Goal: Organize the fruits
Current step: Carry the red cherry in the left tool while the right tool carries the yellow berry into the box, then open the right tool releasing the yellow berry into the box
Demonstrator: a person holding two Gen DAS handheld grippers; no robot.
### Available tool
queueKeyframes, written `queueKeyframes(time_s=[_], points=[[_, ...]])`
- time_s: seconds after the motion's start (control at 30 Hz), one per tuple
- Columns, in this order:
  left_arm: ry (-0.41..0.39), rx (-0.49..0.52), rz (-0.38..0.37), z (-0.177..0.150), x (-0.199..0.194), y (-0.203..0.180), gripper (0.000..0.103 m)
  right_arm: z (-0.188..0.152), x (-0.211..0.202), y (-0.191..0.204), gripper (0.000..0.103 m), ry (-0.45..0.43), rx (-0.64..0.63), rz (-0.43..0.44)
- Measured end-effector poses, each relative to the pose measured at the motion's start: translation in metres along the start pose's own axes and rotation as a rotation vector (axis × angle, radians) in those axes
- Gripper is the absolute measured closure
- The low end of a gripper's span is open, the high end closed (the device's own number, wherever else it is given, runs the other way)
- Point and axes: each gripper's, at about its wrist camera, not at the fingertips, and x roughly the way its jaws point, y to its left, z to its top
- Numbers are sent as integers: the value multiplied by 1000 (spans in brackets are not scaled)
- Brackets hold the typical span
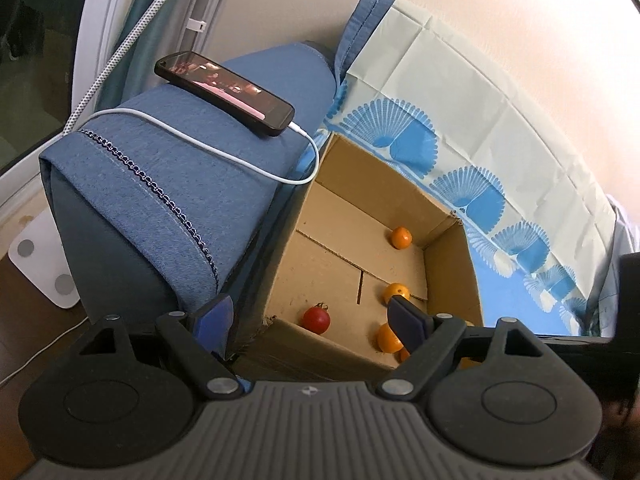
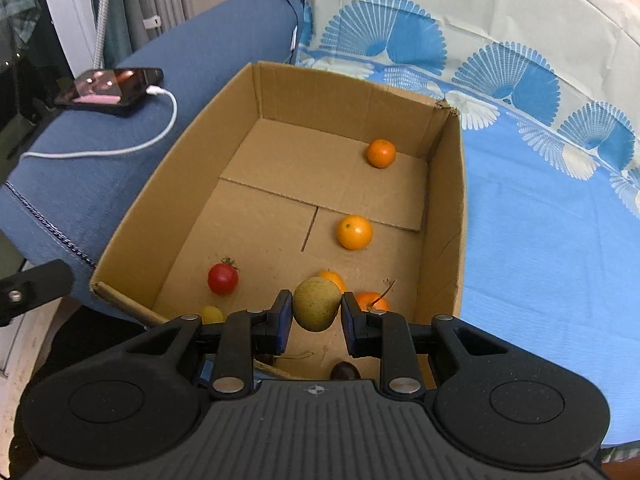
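- Cardboard makes up the open box [image 2: 444, 216], which sits on a blue patterned cloth [image 2: 540, 220] with a denim-blue sofa arm [image 2: 100, 184] against its left wall.
- Left of the right gripper [image 2: 316, 312], on that sofa arm, a phone [image 2: 110, 90] lies screen up with a white cable [image 2: 120, 150] plugged into it.
- In the left wrist view the left gripper [image 1: 308, 320] hangs above the box's near-left corner with its blue-padded fingers [image 1: 404, 316] spread wide and nothing between them.
- Between those spread fingers and just ahead, a red tomato [image 1: 316, 319] lies on the box floor, its green stalk uppermost in the view.
- Left of the right gripper's left finger, a small yellow fruit [image 2: 212, 314] peeks out by the box's near wall; the same tomato lies ahead and to the left of that finger.
- Pinched by the right gripper is a greenish-brown pear-like fruit [image 2: 317, 303], pressed on both sides by the pads, over the near end of the box.
- Its long axis runs roughly along the fingers, tilted a little, with the broader end forward and away from the camera.
- Directly behind the held fruit an orange [image 2: 334, 279] is partly hidden; another with a thin stem [image 2: 372, 301] sits just past the right finger.
- Further ahead and slightly right lie two more oranges, one mid-floor [image 2: 354, 232] and one near the far right corner [image 2: 381, 153].
- Below the gripper, close to the camera body, a dark rounded fruit [image 2: 344, 370] is mostly hidden; what it is cannot be told.
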Motion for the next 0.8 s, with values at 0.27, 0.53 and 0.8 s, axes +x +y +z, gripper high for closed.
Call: queueKeyframes(time_s=[0.27, 0.53, 0.8], points=[[6, -14, -7, 0, 1, 12, 15, 7, 23, 9, 76, 34, 1, -46], [13, -6, 16, -1, 3, 5, 15, 5, 14, 6, 36, 21, 41, -29], [-43, 82, 86, -3, -12, -25, 15, -17, -20, -6, 21, -46, 25, -49]])
